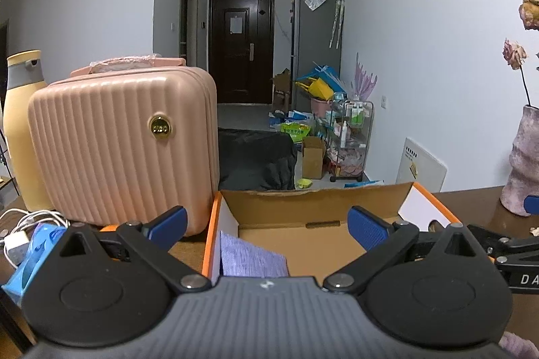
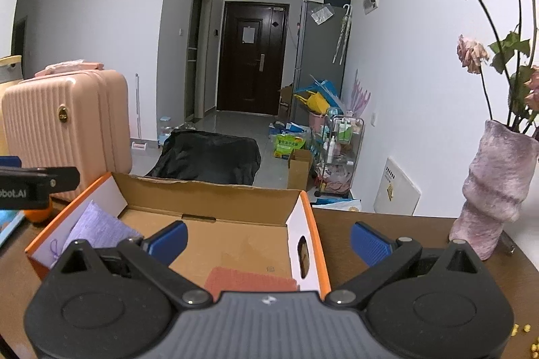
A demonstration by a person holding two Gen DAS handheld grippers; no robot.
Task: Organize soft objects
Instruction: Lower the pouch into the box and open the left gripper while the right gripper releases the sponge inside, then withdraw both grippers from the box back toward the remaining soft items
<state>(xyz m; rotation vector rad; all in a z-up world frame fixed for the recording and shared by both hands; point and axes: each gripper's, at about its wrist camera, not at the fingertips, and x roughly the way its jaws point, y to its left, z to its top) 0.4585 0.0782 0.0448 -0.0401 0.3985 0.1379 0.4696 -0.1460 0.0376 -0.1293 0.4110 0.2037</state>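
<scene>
Looking along the left tool (image 1: 267, 226), its blue pads (image 1: 369, 232) stand spread wide and hold nothing, poised above the near end of an open cardboard box (image 1: 320, 200) with orange edges; a folded purple cloth (image 1: 251, 256) leans against the box's left inner wall; a ribbed pink case (image 1: 124, 147) stands just left of the box on the brown tabletop (image 1: 478, 204), with a yellow bottle (image 1: 20, 130) behind it and a white cable (image 1: 30, 219) near its foot. From the right wrist, the right tool (image 2: 269, 246) is likewise released and empty over the box's near right corner; an orange-red cloth (image 2: 251, 281) lies on the box floor just under it, the purple cloth (image 2: 97, 231) rests in the far left corner; a mauve vase (image 2: 495, 190) of dried roses stands on the tabletop to the right, apart from the box.
</scene>
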